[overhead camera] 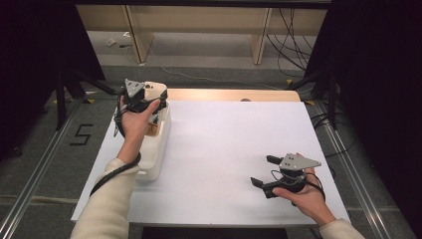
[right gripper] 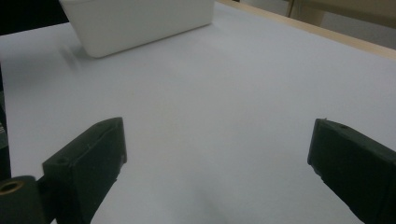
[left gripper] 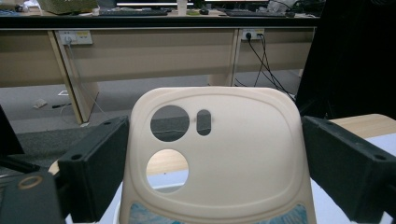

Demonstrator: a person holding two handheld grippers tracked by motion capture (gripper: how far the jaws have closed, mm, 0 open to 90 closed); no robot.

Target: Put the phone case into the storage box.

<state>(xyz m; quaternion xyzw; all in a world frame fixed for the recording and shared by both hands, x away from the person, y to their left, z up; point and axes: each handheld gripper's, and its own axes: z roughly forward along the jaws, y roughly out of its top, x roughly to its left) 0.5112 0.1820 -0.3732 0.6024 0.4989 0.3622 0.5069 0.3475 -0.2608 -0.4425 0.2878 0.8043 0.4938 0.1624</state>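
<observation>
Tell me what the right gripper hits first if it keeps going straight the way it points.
Probably the white bin. The right gripper has open jaws over bare white tabletop, and the bin stands ahead, somewhat left of centre; depth is unclear.

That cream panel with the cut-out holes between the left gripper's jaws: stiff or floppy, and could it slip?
The cream panel looks like moulded plastic with a raised rim, so probably stiff and light. Its smooth, rounded edges might slip between the left gripper jaws, which stand at its sides. Upright above the white bin, it may tip if released.

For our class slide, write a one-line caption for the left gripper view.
Cream plastic panel with three cut-out holes stands between the open left tongs, desks behind.
</observation>
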